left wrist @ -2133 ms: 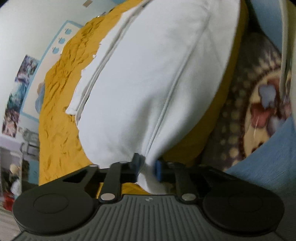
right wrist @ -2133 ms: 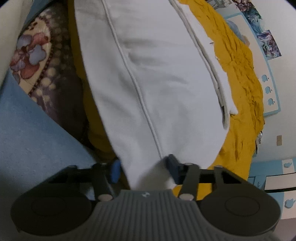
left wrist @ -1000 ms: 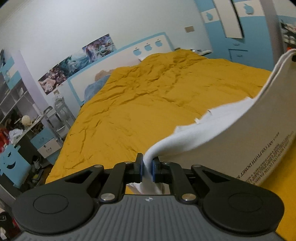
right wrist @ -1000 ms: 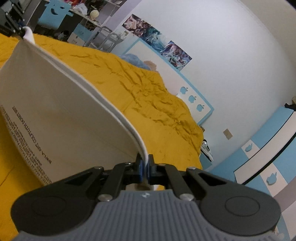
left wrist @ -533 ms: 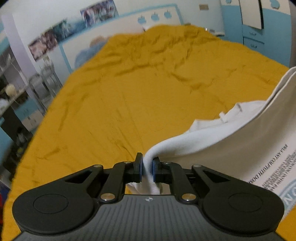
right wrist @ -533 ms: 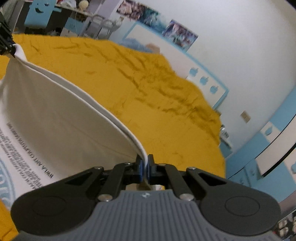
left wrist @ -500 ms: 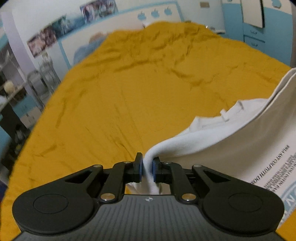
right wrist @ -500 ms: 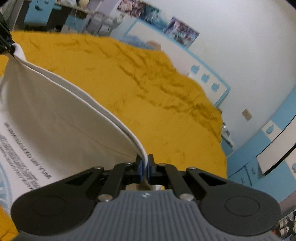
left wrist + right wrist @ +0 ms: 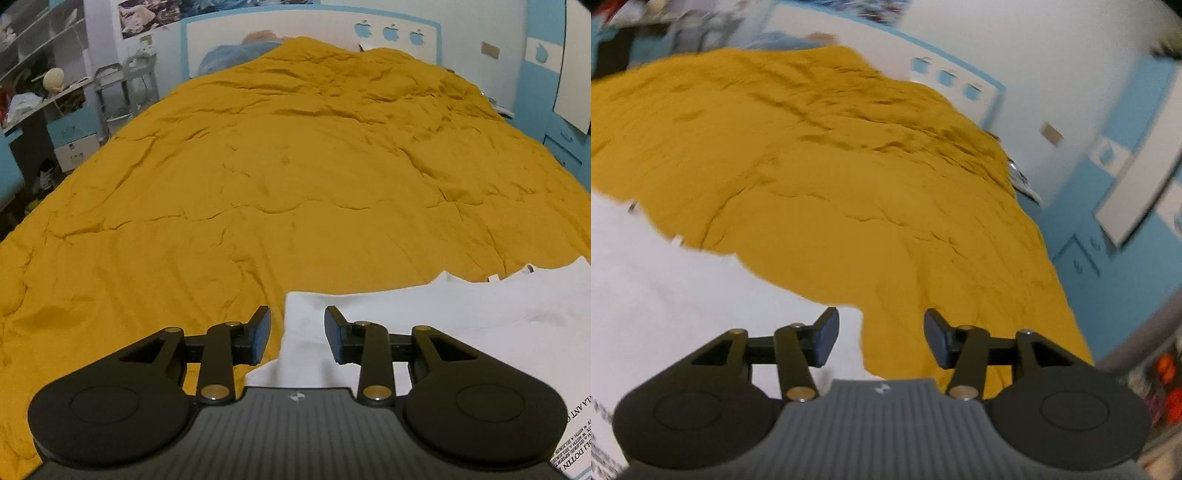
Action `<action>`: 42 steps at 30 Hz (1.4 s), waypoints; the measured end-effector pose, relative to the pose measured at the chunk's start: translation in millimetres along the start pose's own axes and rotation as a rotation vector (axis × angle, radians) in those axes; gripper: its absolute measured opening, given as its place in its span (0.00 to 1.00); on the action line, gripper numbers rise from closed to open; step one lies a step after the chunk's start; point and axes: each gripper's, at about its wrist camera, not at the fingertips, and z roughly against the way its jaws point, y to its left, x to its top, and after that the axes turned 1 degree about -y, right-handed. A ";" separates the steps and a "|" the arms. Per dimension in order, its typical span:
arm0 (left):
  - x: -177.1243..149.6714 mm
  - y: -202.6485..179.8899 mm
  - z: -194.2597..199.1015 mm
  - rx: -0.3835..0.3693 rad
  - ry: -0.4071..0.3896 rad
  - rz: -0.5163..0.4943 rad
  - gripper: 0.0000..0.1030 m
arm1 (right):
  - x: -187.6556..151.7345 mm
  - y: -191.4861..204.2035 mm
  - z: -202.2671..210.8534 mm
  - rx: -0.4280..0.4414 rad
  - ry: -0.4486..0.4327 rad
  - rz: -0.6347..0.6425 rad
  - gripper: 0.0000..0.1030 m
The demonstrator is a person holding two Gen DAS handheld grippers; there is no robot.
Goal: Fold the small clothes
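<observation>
A white garment (image 9: 461, 317) with small black print lies flat on the mustard-yellow bedspread (image 9: 280, 177). In the left wrist view its left corner sits under my left gripper (image 9: 297, 332), whose jaws are opening; cloth shows between them but the pads stand off it. In the right wrist view the same white garment (image 9: 683, 288) fills the lower left, and its right corner reaches just under my right gripper (image 9: 881, 338). That gripper's jaws are opening too, with only the cloth's edge and bedspread (image 9: 849, 177) showing between them. The right wrist view is blurred.
The bed runs far ahead to a white and blue headboard (image 9: 314, 33), with a blue pillow (image 9: 236, 55) beside it. Shelves and a desk with clutter (image 9: 40, 96) stand along the left. Blue cabinets (image 9: 1108, 236) line the right side.
Both grippers came down to the bed and let go of the garment's corners. The cloth, stretched in the air between them before, now lies flat on the bedspread.
</observation>
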 end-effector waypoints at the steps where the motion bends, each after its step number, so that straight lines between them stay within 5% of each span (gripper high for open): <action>1: -0.5 2.3 0.2 0.006 0.002 -0.002 0.40 | -1.6 -2.8 -0.6 0.005 0.003 -0.024 0.46; 11: -36.5 28.3 24.9 -0.112 0.114 0.129 0.40 | -53.9 -19.3 31.7 0.161 0.111 -0.215 0.46; 17: -65.4 27.3 59.7 -0.074 0.151 0.104 0.44 | -89.8 -21.0 71.8 0.256 0.186 -0.307 0.54; 20: -79.1 32.9 75.3 -0.116 0.177 0.183 0.58 | -103.9 -23.6 87.4 0.280 0.222 -0.343 0.64; 27: -124.2 39.1 85.9 -0.138 0.231 0.341 0.61 | -146.2 -35.8 111.2 0.291 0.289 -0.424 0.70; 36: -167.3 56.9 89.2 -0.198 0.192 0.686 0.61 | -202.5 -60.9 116.2 0.365 0.326 -0.878 0.71; 42: -175.0 60.9 86.4 -0.208 0.142 0.796 0.25 | -219.7 -55.7 109.1 0.431 0.298 -1.079 0.29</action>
